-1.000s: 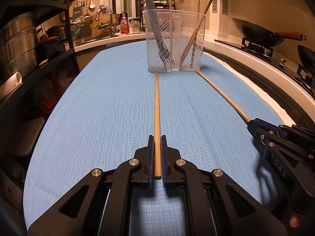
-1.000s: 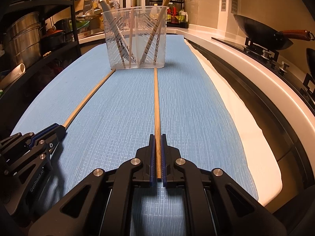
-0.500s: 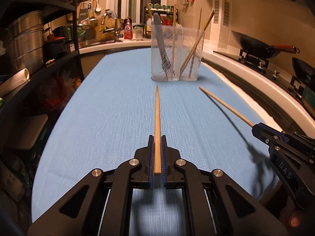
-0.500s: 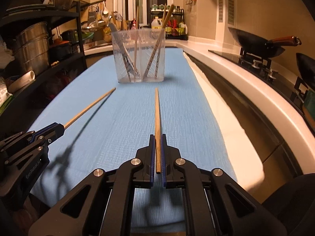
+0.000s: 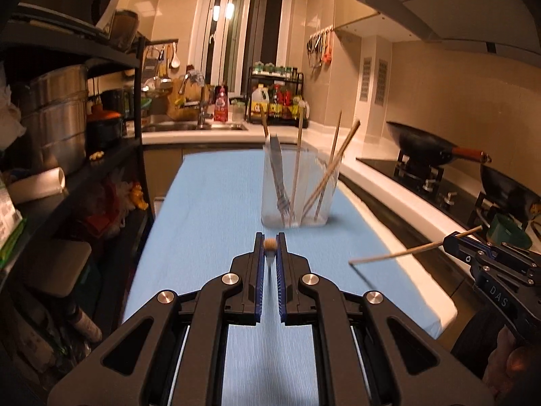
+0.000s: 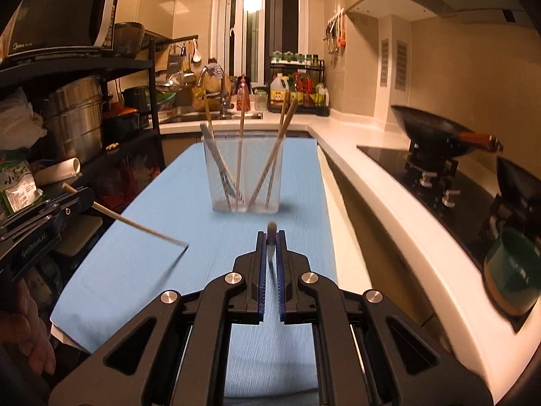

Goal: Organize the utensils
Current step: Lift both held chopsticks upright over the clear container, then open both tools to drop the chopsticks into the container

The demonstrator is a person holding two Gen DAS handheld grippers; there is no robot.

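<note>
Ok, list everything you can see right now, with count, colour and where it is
Utensil holder: one, clear plastic, far on the blue mat.
Chopsticks in holder: several, wooden, leaning.
Fork: one, metal, in holder.
Woks: two, black, on stove at right.
Steel pots: two, silver, left shelf.
Bottles: several, mixed colours, back rack.
Left chopstick: one, wooden, held off the mat.
Right chopstick: one, wooden, held off the mat.
Left gripper: black and blue, shut on left chopstick.
Right gripper: black and blue, shut on right chopstick.
</note>
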